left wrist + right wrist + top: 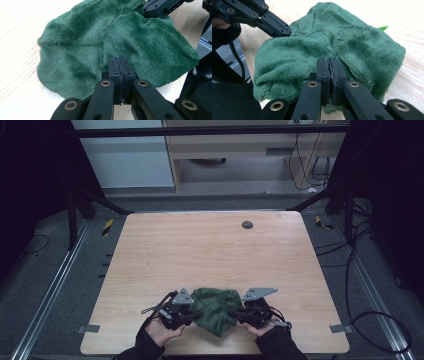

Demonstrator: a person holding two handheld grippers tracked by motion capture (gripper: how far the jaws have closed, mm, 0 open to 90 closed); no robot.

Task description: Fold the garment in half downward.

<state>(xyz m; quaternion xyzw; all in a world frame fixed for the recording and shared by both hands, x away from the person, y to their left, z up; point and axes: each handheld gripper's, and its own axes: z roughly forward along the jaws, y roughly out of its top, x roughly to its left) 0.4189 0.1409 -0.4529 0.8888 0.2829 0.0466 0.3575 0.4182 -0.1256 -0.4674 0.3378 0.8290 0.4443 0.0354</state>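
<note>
A crumpled dark green plush cloth (216, 307) lies bunched near the table's front edge, between my two grippers. My left gripper (192, 314) pinches its left side; in the left gripper view the jaws (119, 61) are pressed together with the cloth (100, 40) gathered at their tips. On the other side, my right gripper (239, 312) is shut on the cloth's right edge, the pile (342, 37) puckering at its tips (329, 62). Each gripper view also catches the other gripper on the cloth's far side: the right gripper (160, 7) and the left gripper (274, 23).
The wooden table (210, 250) stretches bare beyond the cloth. A small dark round disc (247, 224) sits near its far edge. The table's front edge is close behind the hands (165, 332). Cables (370, 320) lie on the floor at the right.
</note>
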